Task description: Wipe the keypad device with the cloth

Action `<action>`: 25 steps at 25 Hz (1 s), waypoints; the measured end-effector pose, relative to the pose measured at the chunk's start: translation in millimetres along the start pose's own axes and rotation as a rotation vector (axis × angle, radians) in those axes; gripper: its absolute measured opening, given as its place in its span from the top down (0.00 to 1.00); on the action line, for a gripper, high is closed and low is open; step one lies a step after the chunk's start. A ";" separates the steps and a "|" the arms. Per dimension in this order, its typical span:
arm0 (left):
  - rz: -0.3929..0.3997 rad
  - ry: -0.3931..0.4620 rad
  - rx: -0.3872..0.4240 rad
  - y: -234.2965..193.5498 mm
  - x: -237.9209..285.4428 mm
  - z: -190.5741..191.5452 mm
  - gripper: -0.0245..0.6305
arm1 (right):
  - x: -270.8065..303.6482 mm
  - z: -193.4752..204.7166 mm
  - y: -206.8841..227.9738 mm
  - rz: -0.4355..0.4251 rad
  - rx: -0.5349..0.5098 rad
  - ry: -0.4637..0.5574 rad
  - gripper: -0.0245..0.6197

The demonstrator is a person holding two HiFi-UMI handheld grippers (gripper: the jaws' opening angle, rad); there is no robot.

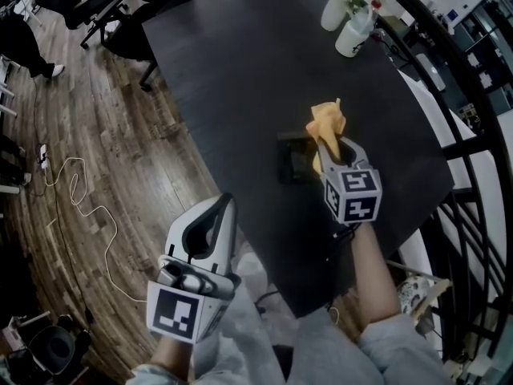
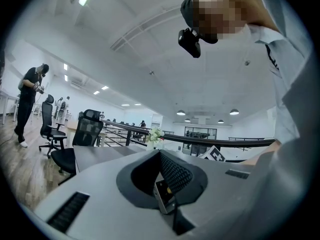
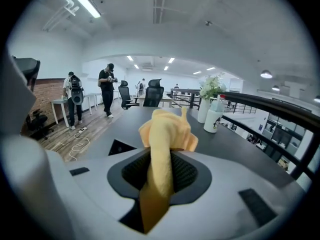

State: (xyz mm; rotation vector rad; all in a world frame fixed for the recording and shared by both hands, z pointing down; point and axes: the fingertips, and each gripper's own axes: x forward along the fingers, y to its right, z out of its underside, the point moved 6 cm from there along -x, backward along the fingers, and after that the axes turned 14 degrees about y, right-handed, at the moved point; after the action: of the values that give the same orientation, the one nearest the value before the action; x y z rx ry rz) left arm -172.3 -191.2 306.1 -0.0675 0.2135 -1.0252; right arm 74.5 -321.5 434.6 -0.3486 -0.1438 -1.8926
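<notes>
A person stands at the near corner of a dark table (image 1: 240, 70), seen from above, with a gripper in each hand.

The right forearm (image 1: 375, 283) is bare and reaches forward over the table edge. It carries the right gripper (image 1: 335, 144), whose marker cube (image 1: 353, 192) faces up. This gripper points away from the person and lies roughly level, looking across the tabletop. Its jaws are clamped on a yellow cloth (image 1: 327, 121). In the right gripper view, the cloth (image 3: 162, 129) bunches up in front of the right gripper (image 3: 165, 156), and a tail of it runs back down between the jaws.

The keypad device (image 1: 292, 160), a dark flat rectangle, lies on the table just left of the right gripper's jaws. The bunched cloth sits by the device's far right corner. It cannot be told whether the cloth touches the device.

The left gripper (image 1: 224, 205) is held low and close to the body, off the table and over the wooden floor (image 1: 96, 135). It tilts upward. In the left gripper view the left gripper (image 2: 161, 156) has its jaws pressed together with nothing between them.

At the far end of the table stand a white vase (image 1: 333, 10) of flowers and, beside it, a white bottle (image 1: 353, 35). A pale cable (image 1: 80, 207) loops across the floor. Black office chairs (image 1: 96, 6) stand beyond the table, and a black railing (image 1: 473, 135) curves along the right.
</notes>
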 end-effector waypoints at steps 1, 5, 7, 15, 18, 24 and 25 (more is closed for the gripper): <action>0.004 -0.001 0.001 0.8 0.8 0.6 0.94 | -2.3 3.0 3.9 0.012 0.001 -0.004 0.80; 0.009 0.000 0.003 2.3 4.1 1.7 0.94 | -7.6 15.2 14.5 0.046 0.019 -0.013 0.80; 0.008 -0.002 0.007 5.5 3.0 1.8 0.94 | -12.5 21.8 18.6 0.057 0.027 -0.014 0.80; -0.010 -0.006 0.028 17.1 -4.3 -1.9 0.94 | -31.8 51.2 19.6 0.066 0.058 -0.050 0.80; -0.013 -0.003 0.034 22.2 -6.9 -4.2 0.94 | -37.9 64.4 17.5 0.060 0.079 -0.073 0.80; -0.014 -0.003 0.041 38.0 -16.2 -5.7 0.94 | -56.7 95.4 6.4 0.038 0.108 -0.132 0.80; -0.014 -0.004 0.041 40.1 -17.1 -6.1 0.94 | -58.9 98.7 3.4 0.030 0.112 -0.140 0.80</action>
State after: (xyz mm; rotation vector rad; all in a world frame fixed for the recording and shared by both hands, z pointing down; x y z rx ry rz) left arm -148.5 -155.5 296.4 -0.0334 0.1885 -1.0435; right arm 112.6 -243.2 509.8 -0.4048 -0.3356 -1.8219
